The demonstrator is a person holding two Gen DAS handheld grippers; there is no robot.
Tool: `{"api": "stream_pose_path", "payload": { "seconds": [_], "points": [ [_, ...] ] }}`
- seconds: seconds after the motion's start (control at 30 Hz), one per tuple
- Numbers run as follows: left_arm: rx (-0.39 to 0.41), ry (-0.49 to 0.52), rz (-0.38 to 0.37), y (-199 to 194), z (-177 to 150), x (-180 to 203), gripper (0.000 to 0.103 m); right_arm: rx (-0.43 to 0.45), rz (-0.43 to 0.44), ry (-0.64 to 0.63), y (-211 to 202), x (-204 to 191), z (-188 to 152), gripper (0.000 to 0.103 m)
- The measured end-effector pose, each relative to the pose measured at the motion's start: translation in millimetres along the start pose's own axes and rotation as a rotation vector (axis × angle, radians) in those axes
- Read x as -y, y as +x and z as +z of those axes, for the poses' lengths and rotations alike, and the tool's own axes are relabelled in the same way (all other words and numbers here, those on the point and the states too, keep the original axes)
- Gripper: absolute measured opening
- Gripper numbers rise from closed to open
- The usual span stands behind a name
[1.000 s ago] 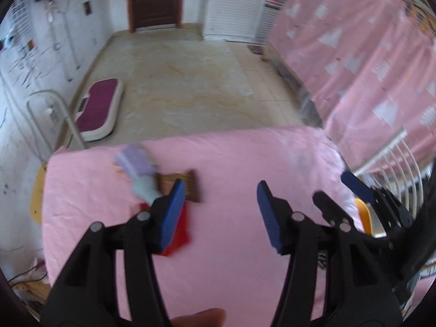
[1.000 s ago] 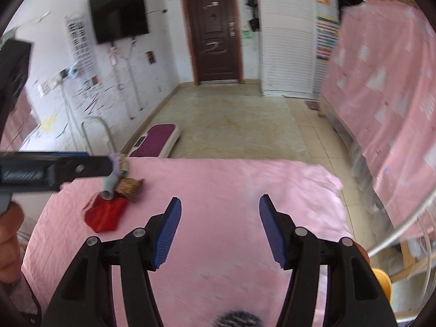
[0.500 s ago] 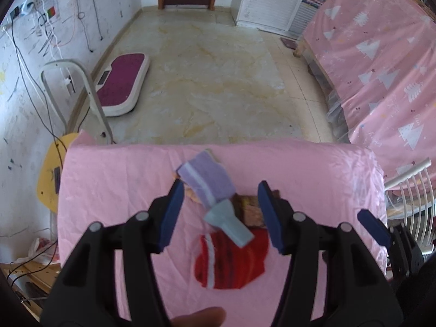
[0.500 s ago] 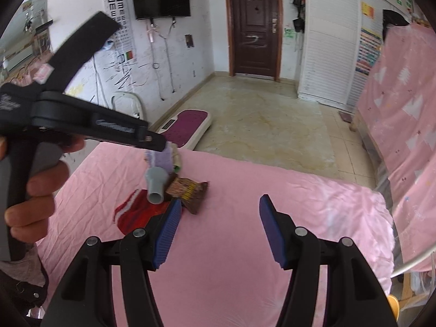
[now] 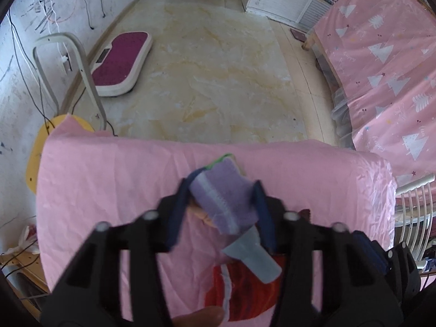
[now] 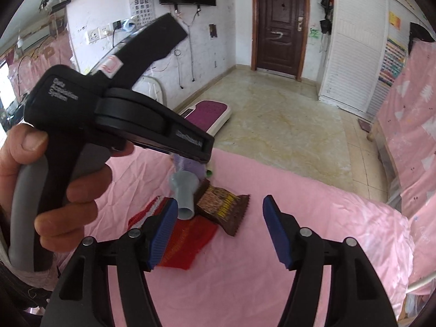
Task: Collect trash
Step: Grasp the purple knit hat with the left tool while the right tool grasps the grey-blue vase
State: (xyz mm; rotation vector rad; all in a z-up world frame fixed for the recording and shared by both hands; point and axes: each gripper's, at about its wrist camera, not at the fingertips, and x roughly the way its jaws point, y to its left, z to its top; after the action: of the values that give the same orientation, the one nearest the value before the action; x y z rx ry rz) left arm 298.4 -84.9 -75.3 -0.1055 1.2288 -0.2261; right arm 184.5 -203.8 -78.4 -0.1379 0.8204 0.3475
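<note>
left tool (image 5: 222,209) has its blue pads around the purple tube (image 5: 226,204); the pads look pressed against the tube's sides, so i judge it pinched, though the tool is blurred and i can't confirm a firm hold. the tube's grey cap (image 5: 252,259) points back toward the camera. from the right wrist view the tube (image 6: 190,167) hangs cap-down (image 6: 185,193) from the left tool's tip, over the rest of the pile.

right tool (image 6: 218,229) is spread wide and holds nothing. it hovers over the desk, which is covered with a pink cloth (image 6: 313,207). its left pad sits just in front of the cap.

step in hand, as i read it: lift the tube clear of the pile. note to self: keep the squeeze steady, since a soft tube can slide out of flat pads, and raise it straight up so the cap doesn't drag the wrappers along.

also on the desk: a brown snack wrapper (image 6: 223,207) just beside the cap, and a red wrapper (image 6: 182,231) under it, partly hidden by the right tool's pad. both look like the next pickups, and the brown one lies between the right tool's pads in view.

no trash bin in either view, so i can't tell where the drop goes. the two tools are close together, so i see a collision risk if the right one reaches in now.
</note>
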Motion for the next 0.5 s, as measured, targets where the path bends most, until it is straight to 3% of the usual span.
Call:
{"api": "stream_pose_path", "payload": {
  "seconds": [0.1, 0.33, 0.5],
  "points": [
    [0.013, -0.019, 0.005, -2.5, -0.2, -5.7, 0.024, -0.012, 0.015, -0.029, 9.0, -10.4, 4.3, 0.055],
    [0.127, -0.075, 0.021, -42.0, 1.5, -25.5, 0.024, -0.028, 0.048, -0.069, 30.2, -24.9, 11.8, 0.055],
    [0.150, -0.116, 0.027, -52.2, 4.2, -37.6, 0.024, -0.046, 0.074, -0.066, 48.8, -29.2, 15.6, 0.052]
  ]
}}
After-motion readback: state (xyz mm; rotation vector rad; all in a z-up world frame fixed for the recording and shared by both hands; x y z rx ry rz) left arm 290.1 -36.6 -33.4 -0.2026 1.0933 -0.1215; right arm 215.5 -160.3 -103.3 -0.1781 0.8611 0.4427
